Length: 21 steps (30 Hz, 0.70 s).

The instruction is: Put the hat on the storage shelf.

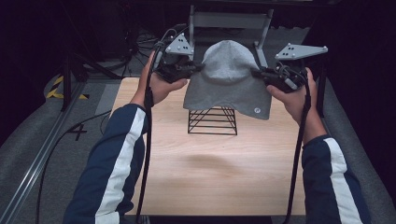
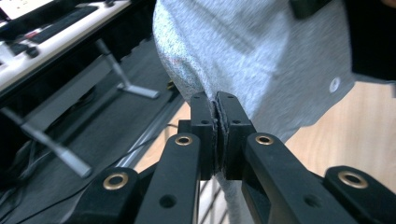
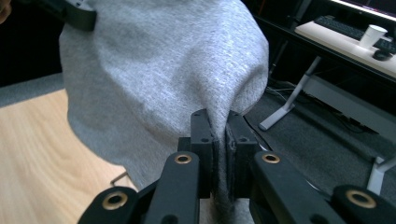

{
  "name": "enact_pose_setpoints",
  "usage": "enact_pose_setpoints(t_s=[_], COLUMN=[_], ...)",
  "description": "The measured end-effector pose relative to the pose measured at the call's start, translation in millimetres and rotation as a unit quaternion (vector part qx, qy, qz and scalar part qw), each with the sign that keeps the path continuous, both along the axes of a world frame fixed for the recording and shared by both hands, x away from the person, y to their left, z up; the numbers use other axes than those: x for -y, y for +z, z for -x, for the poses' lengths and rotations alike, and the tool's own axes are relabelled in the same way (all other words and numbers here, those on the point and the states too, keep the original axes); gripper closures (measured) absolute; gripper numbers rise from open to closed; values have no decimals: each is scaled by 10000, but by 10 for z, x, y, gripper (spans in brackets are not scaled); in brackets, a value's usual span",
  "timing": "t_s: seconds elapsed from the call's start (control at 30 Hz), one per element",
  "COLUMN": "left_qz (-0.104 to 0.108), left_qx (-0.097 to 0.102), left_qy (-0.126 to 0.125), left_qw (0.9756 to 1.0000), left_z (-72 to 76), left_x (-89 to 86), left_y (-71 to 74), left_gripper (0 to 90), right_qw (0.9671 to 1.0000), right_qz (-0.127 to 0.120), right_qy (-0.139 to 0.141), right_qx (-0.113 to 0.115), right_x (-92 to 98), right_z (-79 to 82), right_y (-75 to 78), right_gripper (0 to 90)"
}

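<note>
Dark surroundings frame the wooden table (image 1: 210, 158). Above its black wire rack (image 1: 213, 121) hangs a grey beanie (image 1: 227, 79), left gripper (image 1: 189, 69) and right gripper (image 1: 261, 73) fingers each pinching one edge. Uneven pulling could slip the fabric free, or snag it on the wires.

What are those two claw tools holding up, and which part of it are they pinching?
A grey hat. The left gripper pinches its left edge and the right gripper its right edge, holding it above a black wire rack.
</note>
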<state>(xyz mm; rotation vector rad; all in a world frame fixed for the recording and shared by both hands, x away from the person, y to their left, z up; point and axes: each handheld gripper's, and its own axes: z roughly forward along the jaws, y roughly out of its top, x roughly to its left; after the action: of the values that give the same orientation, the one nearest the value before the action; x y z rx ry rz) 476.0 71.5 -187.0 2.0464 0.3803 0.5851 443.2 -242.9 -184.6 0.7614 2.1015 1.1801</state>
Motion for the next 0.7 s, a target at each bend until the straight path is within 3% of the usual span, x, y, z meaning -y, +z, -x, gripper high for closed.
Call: enact_pose_setpoints(t_s=[0.3, 0.4, 0.43, 0.5, 0.7], left_qz=[111, 118, 195, 94, 145], left_qx=[-42, 16, -20, -18, -172], left_qy=[294, 340, 311, 327, 360], left_qw=[9995, 9994, 9993, 9994, 9991], left_z=[-252, -308, -331, -363, -421], left_x=[-7, 15, 20, 36, 22], left_y=[77, 80, 76, 62, -43], left_gripper=[866, 866, 866, 866, 866], right_qw=[9997, 9997, 9996, 9996, 9995], right_qz=[-219, -171, -172, -204, -239], right_qy=[-116, -191, -210, -206, -198], right_qx=[28, 31, 30, -8, -85], right_x=[-61, -97, -102, -105, -99], right_z=[-256, -343, -374, -425, -489], right_y=[59, 44, 37, 21, -33], right_gripper=[842, 842, 842, 842, 842])
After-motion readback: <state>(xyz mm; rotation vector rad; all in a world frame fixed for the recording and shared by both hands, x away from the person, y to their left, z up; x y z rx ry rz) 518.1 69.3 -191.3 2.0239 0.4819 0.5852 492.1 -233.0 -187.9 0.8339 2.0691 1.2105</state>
